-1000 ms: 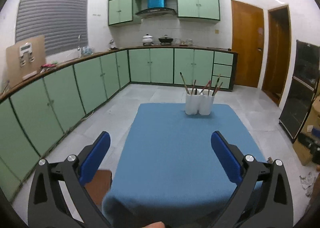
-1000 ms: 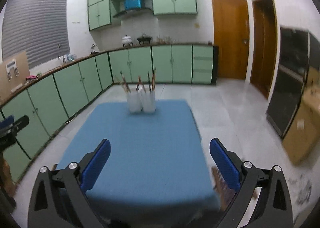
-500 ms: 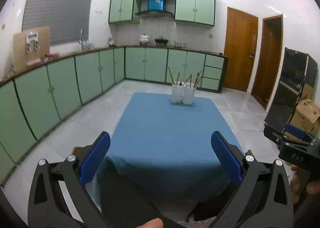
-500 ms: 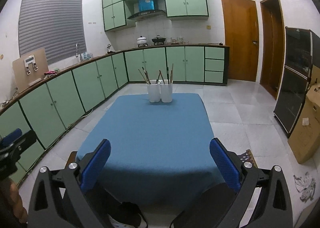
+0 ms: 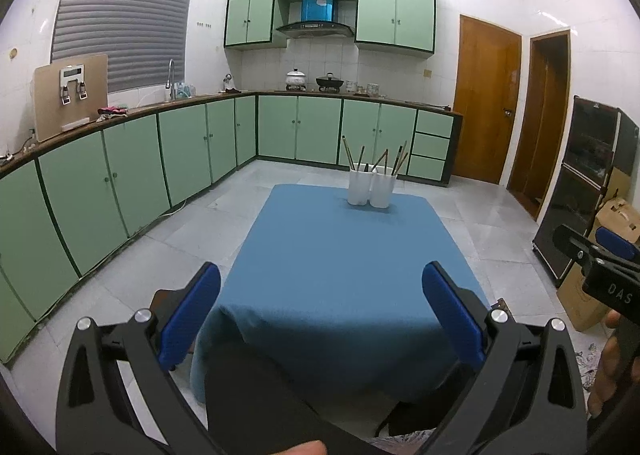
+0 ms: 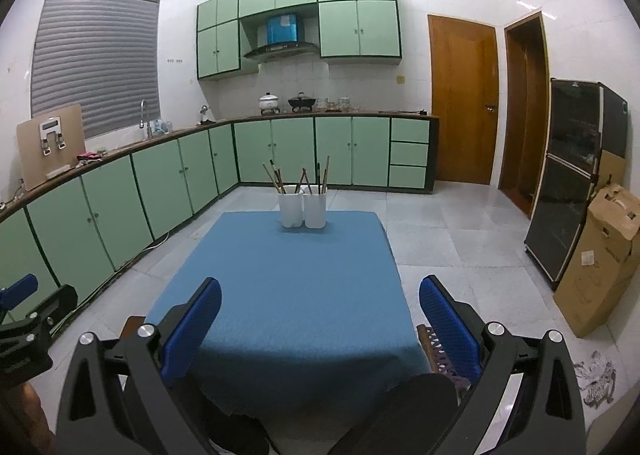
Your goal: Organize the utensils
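Both the left gripper and right gripper hang spread wide and empty at frame bottom. The two white plastic cups holding thin wooden-handled utensils stand touching at centre frame, on the blue tablecloth's far edge. Tugging a leaning utensil sideways could tip a light cup.

I'm getting even, cool indoor light, both views sharp; fisheye is bending cabinets at edges, corners vignetting black, floor glaring faintly.

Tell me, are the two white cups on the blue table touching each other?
Cannot tell. In the right wrist view the left white cup and right white cup stand side by side with only a thin dark line between them, too fine to show a gap or contact.
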Available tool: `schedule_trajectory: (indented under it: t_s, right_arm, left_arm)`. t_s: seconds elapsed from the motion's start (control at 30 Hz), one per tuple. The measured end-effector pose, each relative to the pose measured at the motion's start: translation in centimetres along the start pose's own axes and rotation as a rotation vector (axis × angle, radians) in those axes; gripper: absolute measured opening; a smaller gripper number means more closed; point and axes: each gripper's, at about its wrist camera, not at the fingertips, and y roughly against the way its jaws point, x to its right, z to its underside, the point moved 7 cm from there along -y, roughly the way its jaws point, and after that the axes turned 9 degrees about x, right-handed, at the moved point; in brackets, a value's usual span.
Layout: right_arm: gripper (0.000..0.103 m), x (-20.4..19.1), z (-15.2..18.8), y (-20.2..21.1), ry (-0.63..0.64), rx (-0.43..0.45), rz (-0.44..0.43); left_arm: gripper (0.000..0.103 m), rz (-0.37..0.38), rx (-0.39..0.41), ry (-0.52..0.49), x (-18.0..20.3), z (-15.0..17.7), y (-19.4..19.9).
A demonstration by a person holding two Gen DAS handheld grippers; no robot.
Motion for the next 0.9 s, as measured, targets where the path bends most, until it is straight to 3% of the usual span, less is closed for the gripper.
schedule_trajectory:
  t_s: [0.9]
  right_arm:
    - [0.097,1.2,0.5,0.3,-0.028,-0.001,0.025]
  left_arm:
    - [0.098,0.003,0.035,0.014,0.2,-0.4,0.0]
